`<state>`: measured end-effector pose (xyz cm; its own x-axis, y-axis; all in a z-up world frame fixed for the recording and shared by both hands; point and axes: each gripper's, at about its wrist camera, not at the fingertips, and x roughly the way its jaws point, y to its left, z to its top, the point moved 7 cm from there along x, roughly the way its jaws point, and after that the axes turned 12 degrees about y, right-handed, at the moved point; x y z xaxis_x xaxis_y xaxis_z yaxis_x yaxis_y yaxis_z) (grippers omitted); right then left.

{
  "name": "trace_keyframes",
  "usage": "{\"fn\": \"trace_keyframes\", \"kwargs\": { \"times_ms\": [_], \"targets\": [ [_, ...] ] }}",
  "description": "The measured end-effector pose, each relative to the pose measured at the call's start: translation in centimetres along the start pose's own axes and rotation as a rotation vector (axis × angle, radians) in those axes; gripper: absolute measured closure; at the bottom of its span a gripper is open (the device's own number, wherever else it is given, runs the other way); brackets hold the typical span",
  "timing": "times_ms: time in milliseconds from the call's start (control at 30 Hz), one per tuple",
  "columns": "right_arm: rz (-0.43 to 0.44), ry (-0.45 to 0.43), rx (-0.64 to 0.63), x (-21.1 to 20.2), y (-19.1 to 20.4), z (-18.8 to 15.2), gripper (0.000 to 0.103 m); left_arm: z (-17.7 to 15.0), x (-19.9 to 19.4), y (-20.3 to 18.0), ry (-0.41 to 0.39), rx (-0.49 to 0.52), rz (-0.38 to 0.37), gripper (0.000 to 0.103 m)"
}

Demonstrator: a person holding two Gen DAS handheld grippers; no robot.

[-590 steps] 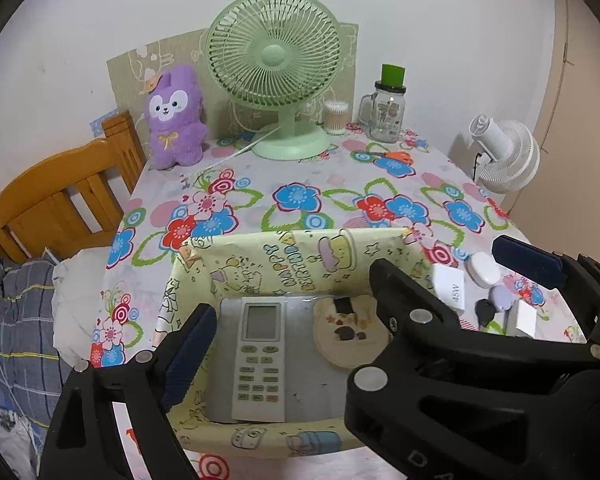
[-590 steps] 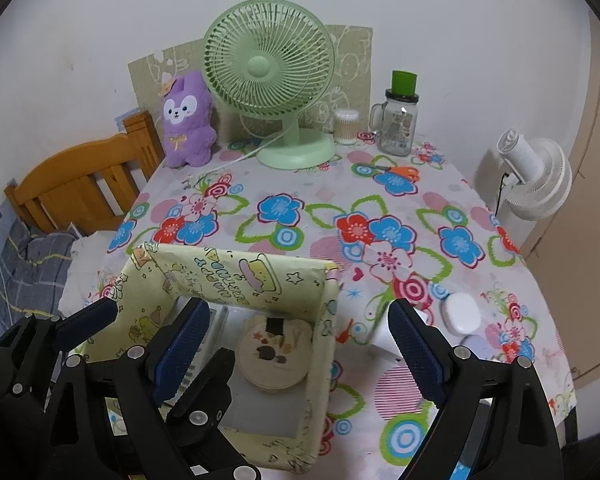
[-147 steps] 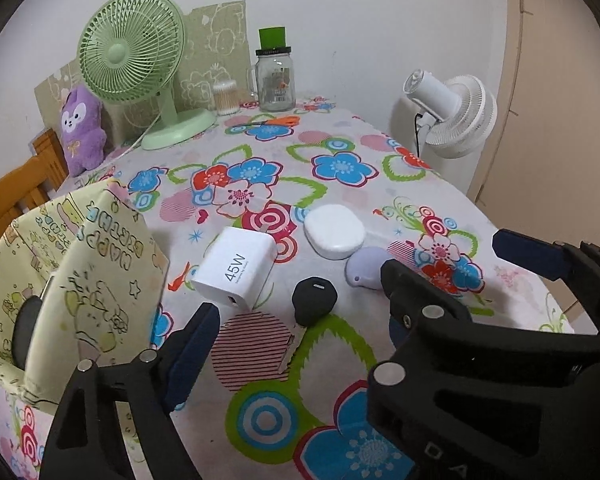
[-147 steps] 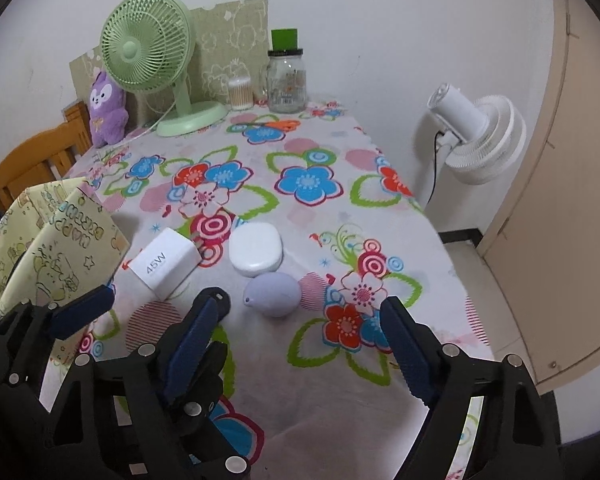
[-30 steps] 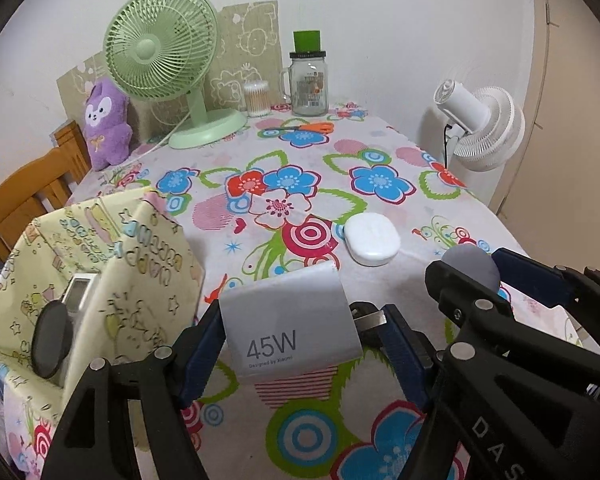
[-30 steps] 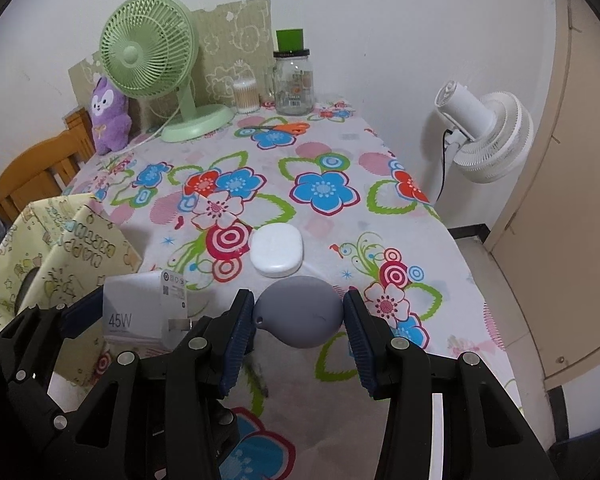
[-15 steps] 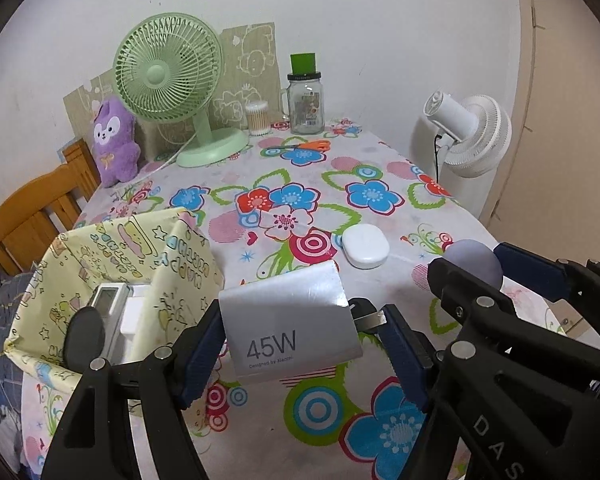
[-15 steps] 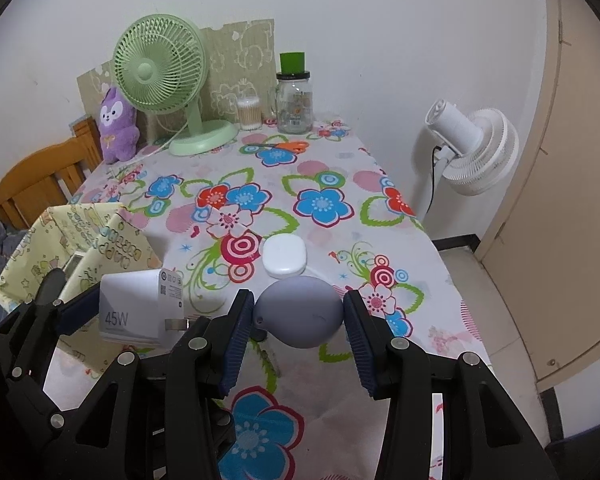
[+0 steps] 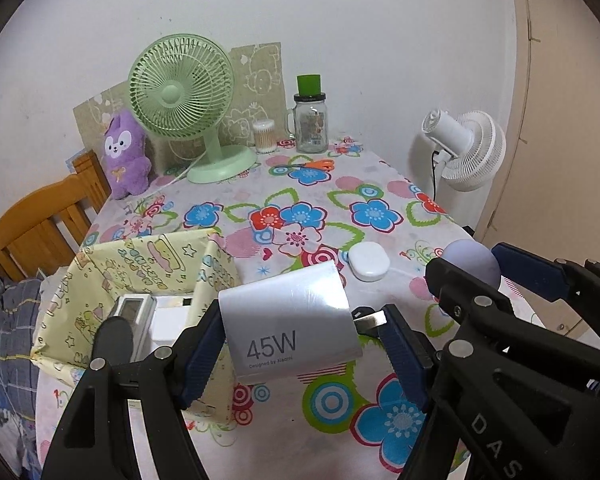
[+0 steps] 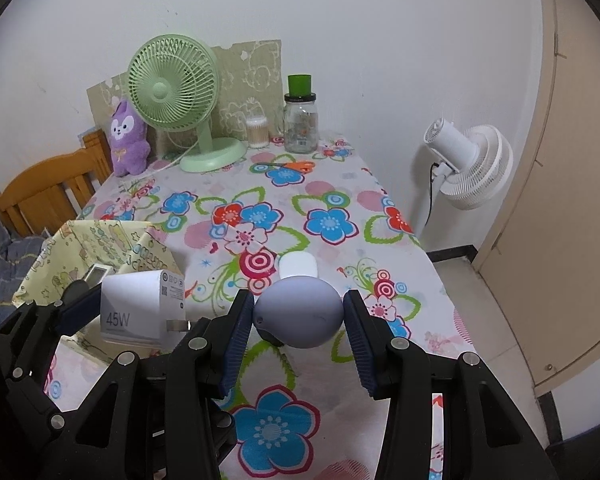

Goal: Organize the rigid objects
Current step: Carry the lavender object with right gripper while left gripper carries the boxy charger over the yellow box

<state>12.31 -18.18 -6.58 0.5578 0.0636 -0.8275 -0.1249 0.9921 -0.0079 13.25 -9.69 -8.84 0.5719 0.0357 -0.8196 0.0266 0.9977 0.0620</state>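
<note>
My left gripper (image 9: 300, 344) is shut on a white 45W charger (image 9: 288, 324), held above the table beside the yellow patterned box (image 9: 100, 264). The charger also shows in the right wrist view (image 10: 140, 308). My right gripper (image 10: 298, 320) is shut on a lilac egg-shaped case (image 10: 300, 312), also seen in the left wrist view (image 9: 474, 260). A white oval case (image 9: 369, 261) lies on the floral tablecloth. A white remote (image 9: 134, 316) lies inside the box.
A green desk fan (image 9: 184, 96), a purple plush (image 9: 126, 156), a cotton-swab tub (image 9: 265, 136), a glass jar with green lid (image 9: 310, 120) and orange scissors (image 9: 312, 165) stand at the table's far end. A white floor fan (image 9: 466, 148) stands right, a wooden chair (image 9: 32, 224) left.
Both grippers have risen and shifted left with their objects; the yellow box has come more into view and the table looks farther below.
</note>
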Motion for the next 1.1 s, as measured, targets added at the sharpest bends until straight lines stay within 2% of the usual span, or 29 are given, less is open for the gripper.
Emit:
{"fn": "trace_keyframes", "kwargs": {
  "times_ms": [633, 1100],
  "targets": [
    [0.005, -0.02, -0.019, -1.4, 3.3, 1.8, 0.053, 0.9, -1.7, 3.2, -0.011, 0.0, -0.003, 0.026],
    [0.046, -0.02, -0.044, -1.0, 7.7, 3.3, 0.053, 1.4, -1.8, 7.5, -0.004, -0.02, 0.014, 0.025]
  ]
}}
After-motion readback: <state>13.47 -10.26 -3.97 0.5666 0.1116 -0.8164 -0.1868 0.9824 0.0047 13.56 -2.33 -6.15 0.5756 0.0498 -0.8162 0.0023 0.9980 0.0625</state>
